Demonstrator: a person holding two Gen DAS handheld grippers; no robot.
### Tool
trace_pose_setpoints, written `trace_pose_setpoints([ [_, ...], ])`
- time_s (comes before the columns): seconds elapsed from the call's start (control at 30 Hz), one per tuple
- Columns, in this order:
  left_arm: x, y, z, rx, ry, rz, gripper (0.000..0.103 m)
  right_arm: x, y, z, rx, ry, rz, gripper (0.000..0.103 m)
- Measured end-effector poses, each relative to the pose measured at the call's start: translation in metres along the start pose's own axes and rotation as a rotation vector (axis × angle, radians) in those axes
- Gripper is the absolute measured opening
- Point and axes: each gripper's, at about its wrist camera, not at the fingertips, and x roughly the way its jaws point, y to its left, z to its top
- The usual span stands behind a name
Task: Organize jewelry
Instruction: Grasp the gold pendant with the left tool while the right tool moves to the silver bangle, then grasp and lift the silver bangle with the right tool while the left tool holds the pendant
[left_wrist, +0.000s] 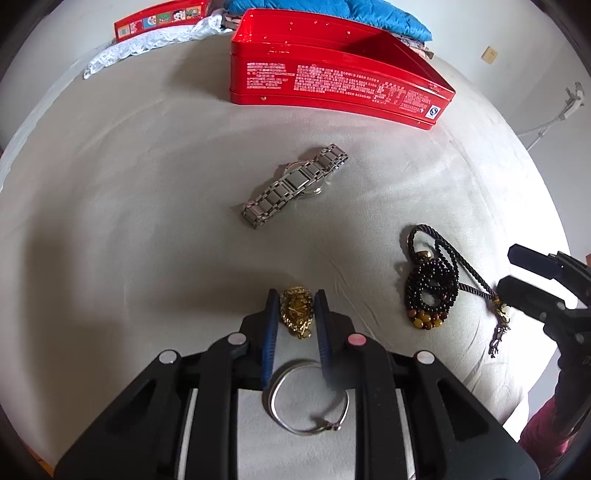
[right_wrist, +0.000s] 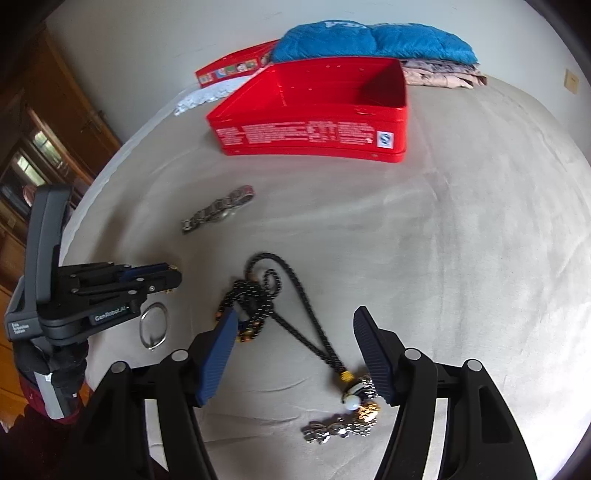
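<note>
On the bed, red tin (right_wrist: 314, 136) sits open, nothing visible inside.

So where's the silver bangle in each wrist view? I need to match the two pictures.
Left wrist view: the silver bangle lies at bottom centre, on the sheet between the left gripper fingers, nearer the camera than the gold pendant.
Right wrist view: the bangle is at lower left, just below the left gripper.
Shared landmark: the open red tin at the far side.

"GenRobot.AI" (white) on left gripper (right_wrist: 173, 277)
</note>
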Motion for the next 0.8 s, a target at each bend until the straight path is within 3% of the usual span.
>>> trace_pose_setpoints([
  [0.27, -0.036, 0.031, -0.022, -0.020, -0.054, 0.041, 0.018, 0.012, 0.041, -0.004, -0.089, 0.042, 0.065, 0.065],
  [0.47, -0.045, 0.061, -0.051, -0.065, -0.029, 0.048, 0.018, 0.039, 0.084, -0.008, -0.170, 0.127, 0.136, 0.065],
  [0.8, -0.048, 0.087, -0.074, -0.122, -0.045, 0.051, 0.018, 0.069, 0.126, -0.006, -0.229, 0.184, 0.145, 0.066],
])
